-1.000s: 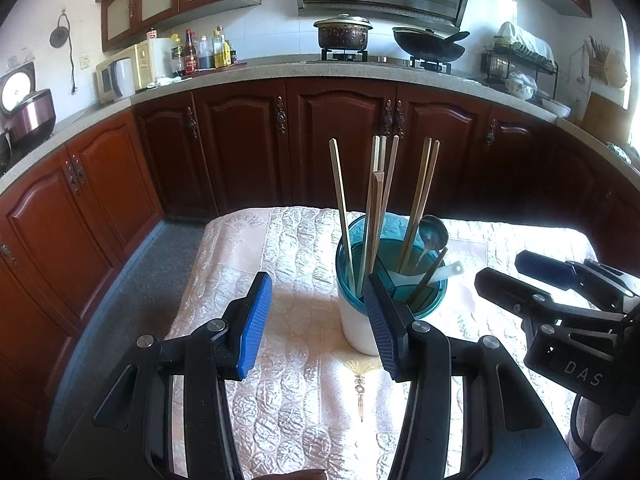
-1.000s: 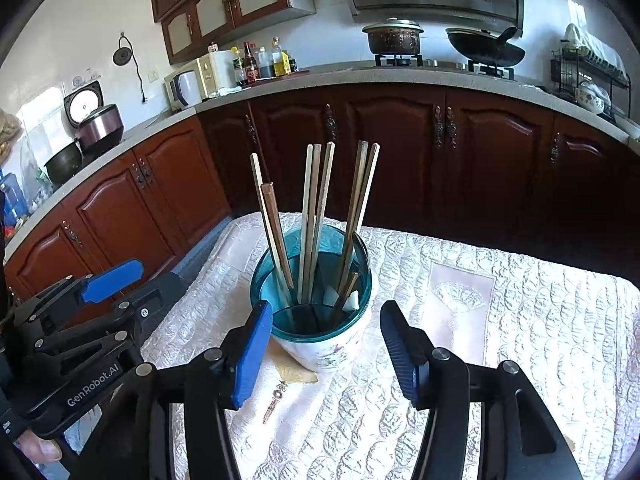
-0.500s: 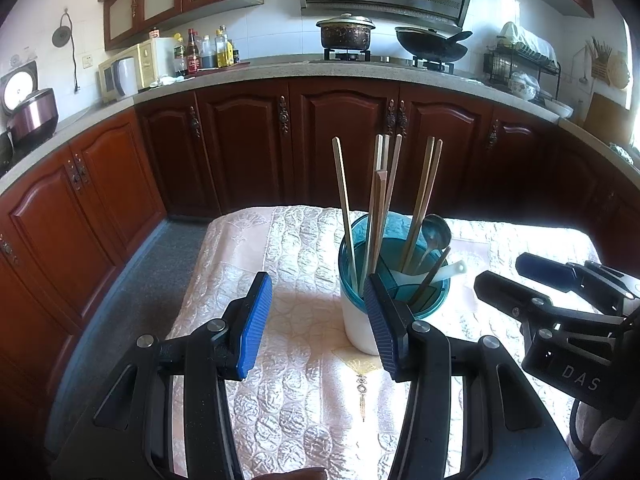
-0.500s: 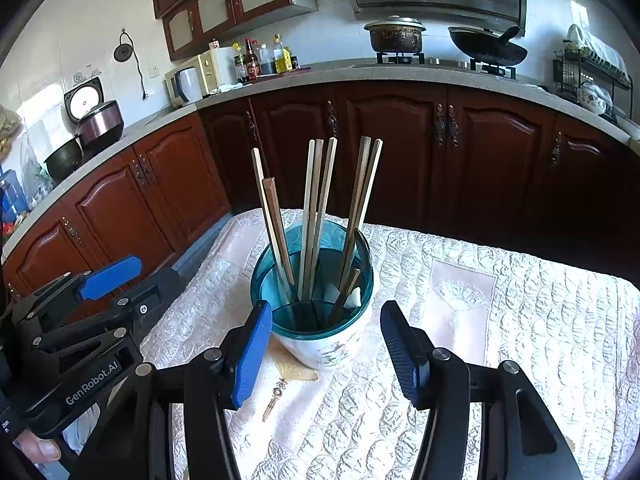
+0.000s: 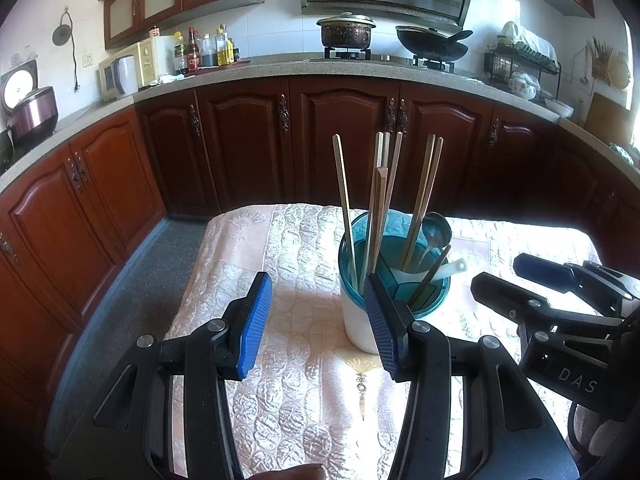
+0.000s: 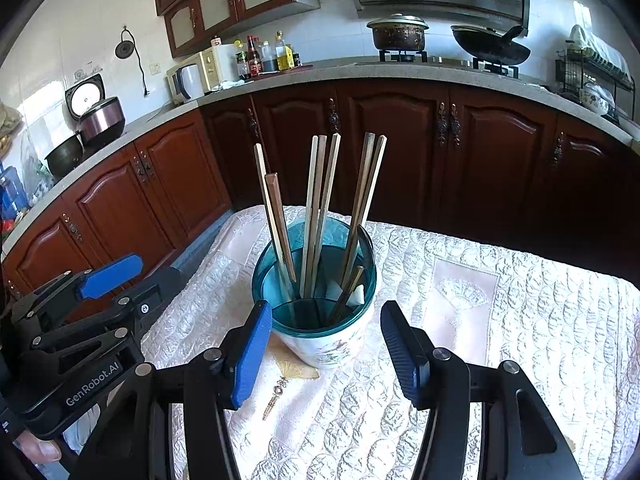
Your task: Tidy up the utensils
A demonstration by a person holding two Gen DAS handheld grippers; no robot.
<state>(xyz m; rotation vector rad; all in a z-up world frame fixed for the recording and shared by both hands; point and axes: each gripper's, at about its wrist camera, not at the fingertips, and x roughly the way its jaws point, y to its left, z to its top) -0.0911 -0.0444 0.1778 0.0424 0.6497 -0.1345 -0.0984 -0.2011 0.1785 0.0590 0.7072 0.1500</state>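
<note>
Teal-rimmed utensil holder (image 5: 394,276) with a white body standing on the quilted tablecloth (image 5: 296,240), seen from the left wrist just past the right blue pad of the left gripper (image 5: 318,318), whose jaws gape wide with nothing between them. Visible only from this side: a metal spoon (image 5: 436,232) leaning on the holder's far right rim and a white ceramic spoon (image 5: 440,272) lying across the inner dividers, its handle end resting near the right rim. Wooden chopsticks (image 5: 424,196) standing upright in several compartments, a darker stick slanting low beside the spoons. Right gripper (image 5: 532,286) off to the right, near the holder but apart from it, fingers spread. From the right wrist, same holder (image 6: 316,304) sitting centred just beyond the right gripper (image 6: 326,342), jaws released and empty, one pad on either side of it without touching. Metal spoon not discernible from here; only a white scrap of the ceramic one (image 6: 358,294) showing behind the chopsticks (image 6: 320,200). Shown here and not in the other view: a floral print on the holder's white wall. Left gripper (image 6: 132,280) at the near left, apart from the holder, likewise unclenched. Stovetop pot (image 6: 398,34) and wok (image 6: 490,46) on the far counter.
</note>
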